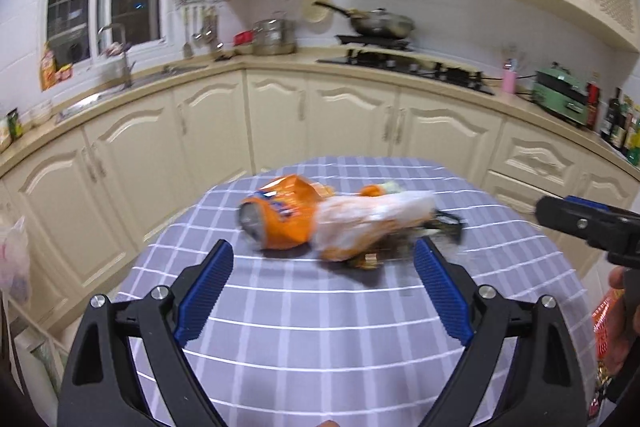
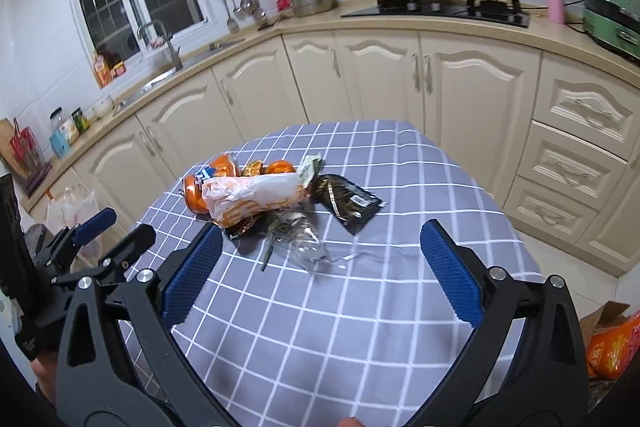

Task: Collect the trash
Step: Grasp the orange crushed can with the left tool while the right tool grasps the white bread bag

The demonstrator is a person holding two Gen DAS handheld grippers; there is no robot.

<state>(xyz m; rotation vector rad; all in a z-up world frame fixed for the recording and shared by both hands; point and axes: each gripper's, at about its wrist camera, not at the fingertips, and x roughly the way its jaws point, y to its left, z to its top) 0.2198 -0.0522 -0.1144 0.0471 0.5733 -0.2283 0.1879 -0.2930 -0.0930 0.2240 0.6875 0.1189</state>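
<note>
Left tool [image 1: 324, 259] and right tool [image 2: 320, 243] gape wide.

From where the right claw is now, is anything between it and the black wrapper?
Nothing solid. The right claw is open, and only bare checked tablecloth and a crumpled clear plastic scrap lie before the black wrapper.

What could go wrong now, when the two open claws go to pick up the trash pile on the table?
The orange can lies on its side under the white wrapper; a nudge might roll it toward the table edge. The clear plastic is flat and hard to see, so the right claw may slip on it. The left claw is close beside, so they might collide.
</note>
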